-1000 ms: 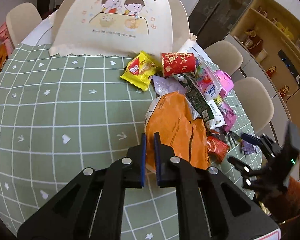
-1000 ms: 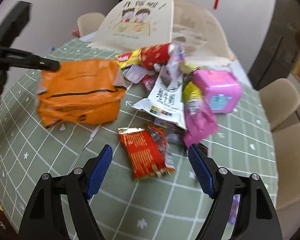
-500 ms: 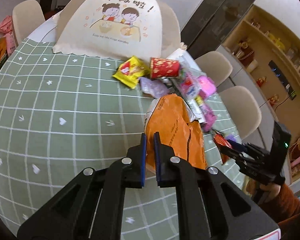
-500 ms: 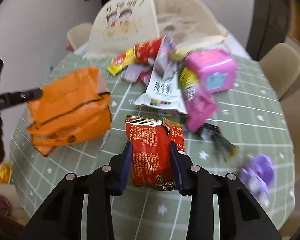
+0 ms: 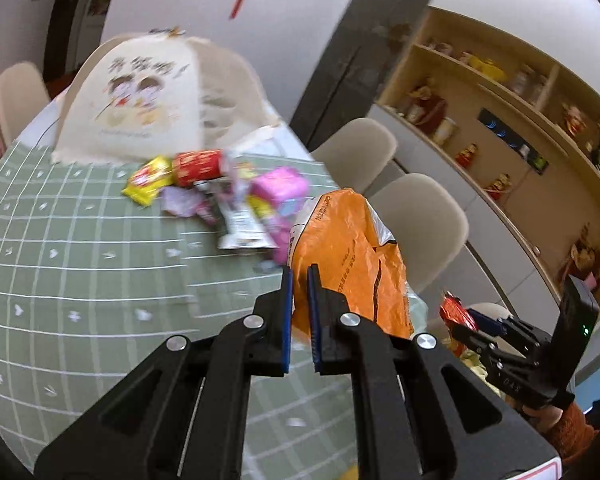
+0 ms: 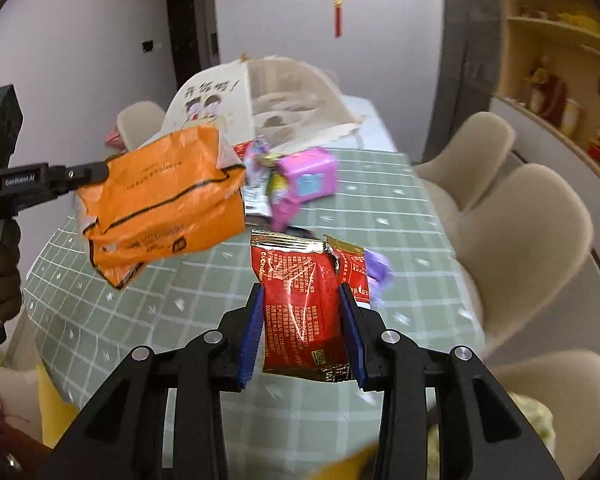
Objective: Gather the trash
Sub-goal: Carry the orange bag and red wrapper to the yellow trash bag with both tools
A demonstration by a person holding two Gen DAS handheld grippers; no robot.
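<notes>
My left gripper (image 5: 299, 280) pinches the orange bag (image 5: 352, 264), lifted off the table (image 5: 80, 264). My right gripper (image 6: 302, 312) clamps the red wrapper (image 6: 300, 304), its lower edge hidden. Remaining litter (image 5: 236, 200) is blurred.

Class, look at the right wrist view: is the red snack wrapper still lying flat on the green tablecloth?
No. The red snack wrapper is clamped between the right tool pads, lifted above the green tablecloth.

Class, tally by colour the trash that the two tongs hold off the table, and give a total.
orange bag: 1
red packet: 1
Total: 2
</notes>
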